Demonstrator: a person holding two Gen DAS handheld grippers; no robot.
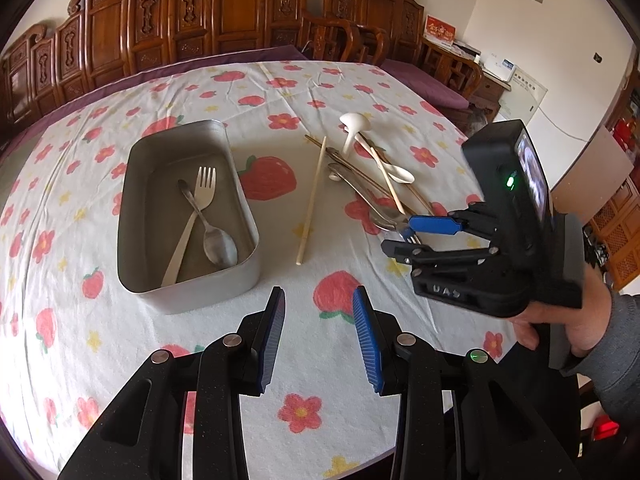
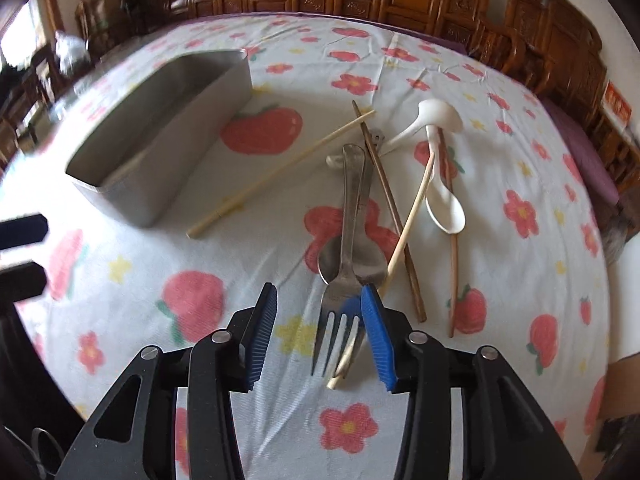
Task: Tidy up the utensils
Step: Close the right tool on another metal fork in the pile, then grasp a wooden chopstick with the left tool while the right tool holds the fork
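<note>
One fork (image 2: 340,312) — between right tool (image 2: 318,336), untouched

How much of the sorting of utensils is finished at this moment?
Done: one fork and one spoon lie crossed in the metal tray. In hand: nothing is gripped; the right tongs stand open around the tines of a second fork. The left tongs are empty. Left: that fork, spoons and chopsticks in the pile.
</note>
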